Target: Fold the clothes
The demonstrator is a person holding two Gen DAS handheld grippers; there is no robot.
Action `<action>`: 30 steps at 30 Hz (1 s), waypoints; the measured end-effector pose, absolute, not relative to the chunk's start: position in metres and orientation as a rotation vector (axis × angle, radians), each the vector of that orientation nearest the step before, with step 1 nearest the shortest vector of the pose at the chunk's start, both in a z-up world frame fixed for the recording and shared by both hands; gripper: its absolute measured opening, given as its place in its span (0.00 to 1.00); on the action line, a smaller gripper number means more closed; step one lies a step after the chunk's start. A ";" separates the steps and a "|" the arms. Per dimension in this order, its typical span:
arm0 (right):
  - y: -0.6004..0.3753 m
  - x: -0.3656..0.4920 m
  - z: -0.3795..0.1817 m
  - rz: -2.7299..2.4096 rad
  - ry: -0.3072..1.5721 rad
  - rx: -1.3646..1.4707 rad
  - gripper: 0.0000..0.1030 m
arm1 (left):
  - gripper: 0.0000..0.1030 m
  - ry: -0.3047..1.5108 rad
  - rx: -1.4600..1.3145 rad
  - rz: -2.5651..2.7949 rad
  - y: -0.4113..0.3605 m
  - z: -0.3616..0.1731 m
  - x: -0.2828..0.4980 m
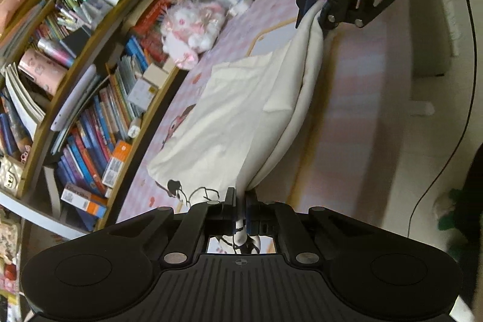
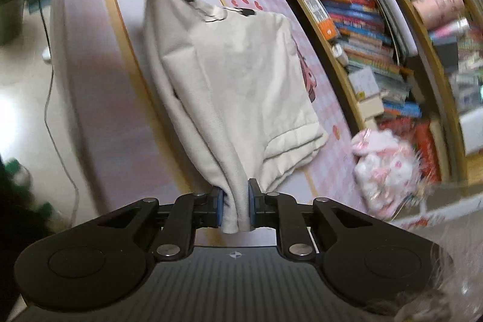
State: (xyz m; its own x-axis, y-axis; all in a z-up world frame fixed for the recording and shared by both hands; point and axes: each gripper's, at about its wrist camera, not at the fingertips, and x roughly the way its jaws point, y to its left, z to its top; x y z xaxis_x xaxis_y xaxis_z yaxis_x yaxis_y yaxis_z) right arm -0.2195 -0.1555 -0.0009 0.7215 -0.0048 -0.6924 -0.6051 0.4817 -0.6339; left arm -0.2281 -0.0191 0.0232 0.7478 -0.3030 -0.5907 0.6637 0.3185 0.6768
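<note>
The left tool (image 1: 240, 208) is clamped tight on one gathered corner of a cream shirt (image 1: 241, 110), the corner that carries a black line drawing. The cloth is squeezed into a thin rope between the two pads. The right tool (image 2: 236, 207) is closed on a thicker bunch of the same shirt, at a ribbed hem edge; its blue pads (image 2: 219, 208) press the fabric from both sides.

Between the two tools the near edge of the shirt is lifted clear and hangs in a loose doubled fold. The far part of the shirt rests on a pink checked mat (image 1: 238, 29) on the floor, with a short sleeve (image 2: 294, 147) lying flat on top. In the right wrist view the left tool shows at the top left, so the two tools face each other along the raised edge.

To do this fold well, I judge that both tools should travel together at the same height and pace, keeping the edge taut so it lands straight on the far edge. The pads should stay closed until the cloth rests flat.

A bookshelf (image 1: 90, 86) packed with books runs along the far side of the mat, and a pink and white plush toy (image 1: 190, 29) sits against it. A thin cable (image 2: 57, 122) crosses the pale floor on the near side.
</note>
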 end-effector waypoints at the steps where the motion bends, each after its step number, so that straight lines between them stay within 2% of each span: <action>1: -0.155 -0.224 0.004 0.400 0.711 -0.983 0.14 | 0.05 0.390 1.059 -0.666 -0.016 0.026 -0.232; 14: -0.137 -0.263 0.030 0.294 0.744 -0.878 0.13 | 0.05 0.312 0.930 -0.672 0.005 0.057 -0.234; 23: -0.139 -0.233 0.069 0.187 0.639 -0.822 0.12 | 0.07 0.253 0.835 -0.571 -0.005 0.086 -0.196; 30: -0.147 -0.201 0.073 0.191 0.606 -0.815 0.12 | 0.08 0.265 0.834 -0.540 -0.015 0.087 -0.166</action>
